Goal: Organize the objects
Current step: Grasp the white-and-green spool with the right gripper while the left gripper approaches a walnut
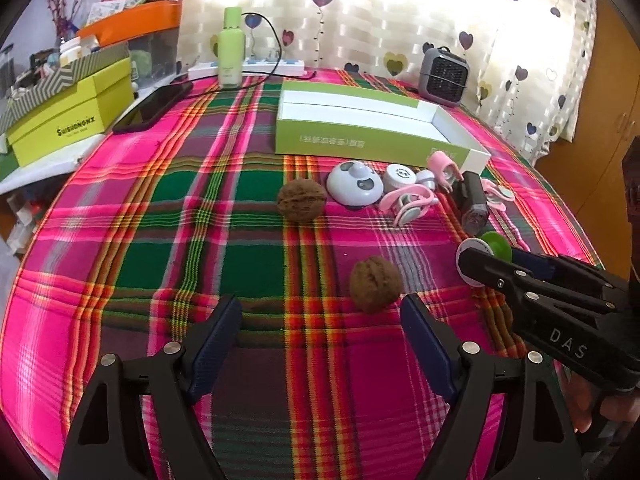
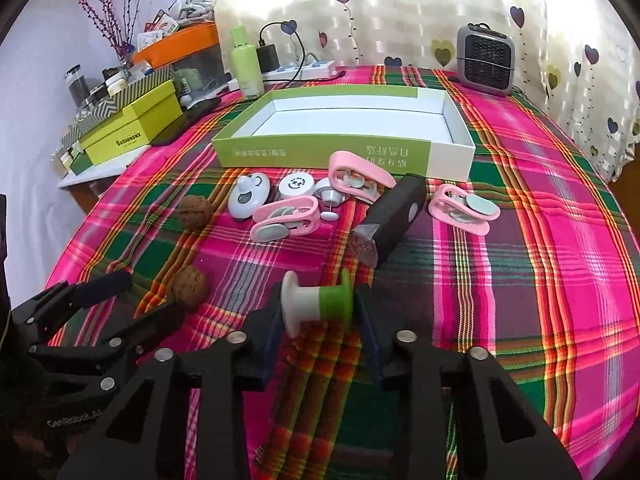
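1. Right gripper (image 2: 320,312): jaws closed on the green-and-white spool (image 2: 318,308), just above the cloth.
2. Left gripper (image 1: 320,336): jaws wide, holding nothing, near walnut (image 1: 375,284) just ahead.
3. Green tray (image 2: 452,130): empty; every item lies outside, so sorting has barely begun.

Woven plaid tablecloth (image 2: 520,240), matt; walnuts (image 1: 302,200) rough, wrinkled; spool (image 2: 318,306) smooth plastic; box (image 2: 320,152) matt cardboard.
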